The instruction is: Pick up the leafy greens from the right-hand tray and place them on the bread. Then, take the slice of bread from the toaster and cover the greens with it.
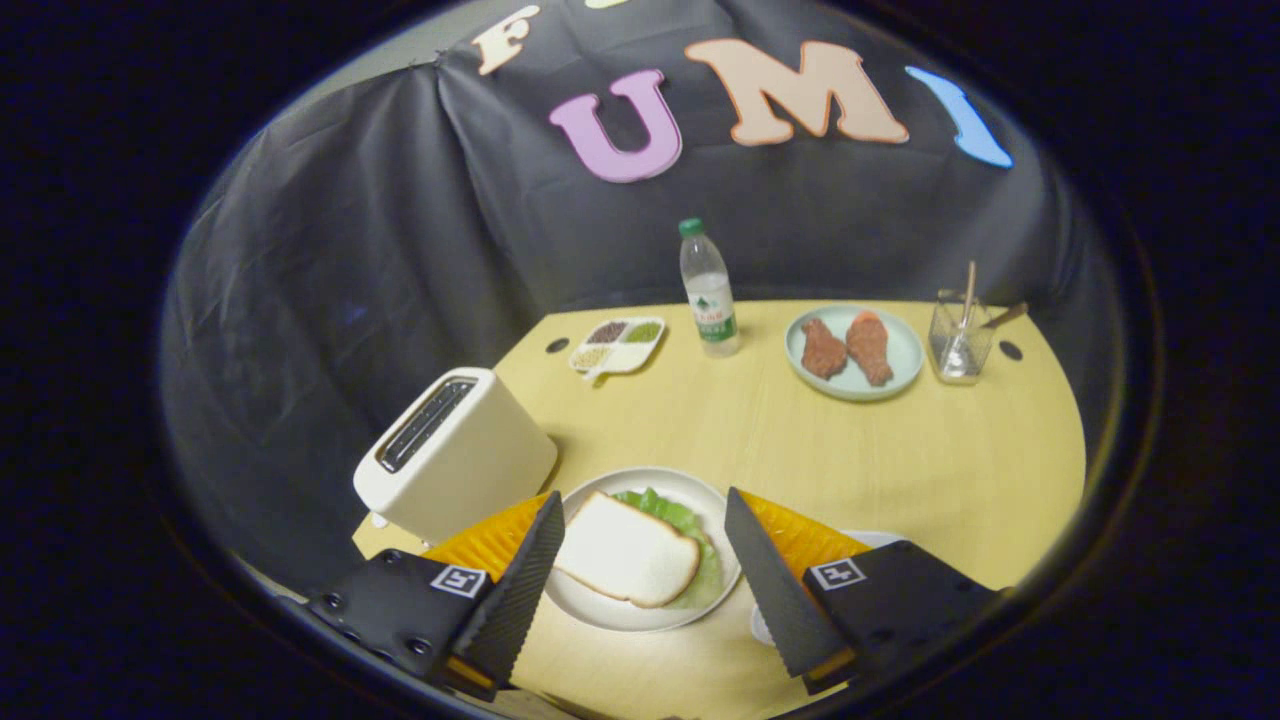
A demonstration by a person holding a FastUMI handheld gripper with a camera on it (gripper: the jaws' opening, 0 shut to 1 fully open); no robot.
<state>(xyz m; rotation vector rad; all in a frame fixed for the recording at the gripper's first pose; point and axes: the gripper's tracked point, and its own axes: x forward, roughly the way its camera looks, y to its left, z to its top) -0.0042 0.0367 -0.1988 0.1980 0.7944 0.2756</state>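
Yellow table point(900, 450) against black cloth wall point(330, 280). Near the front, a white plate point(610, 605) with a bread slice point(625, 550) lying on top of green leaves point(690, 525), leaf edges peeking out behind and beside the slice. Gripper point(645, 545) spread wide, empty, fingers standing either side of the plate, touching nothing. Toaster point(455, 455) just beside the plate, slot point(428, 423) up and dark. Rim of another white tray point(870, 538) behind one finger. Farther back: divided dish point(618, 346) of grains, bottle point(708, 290) upright, plate point(853, 352) with two fried pieces, glass point(960, 338) holding sticks.
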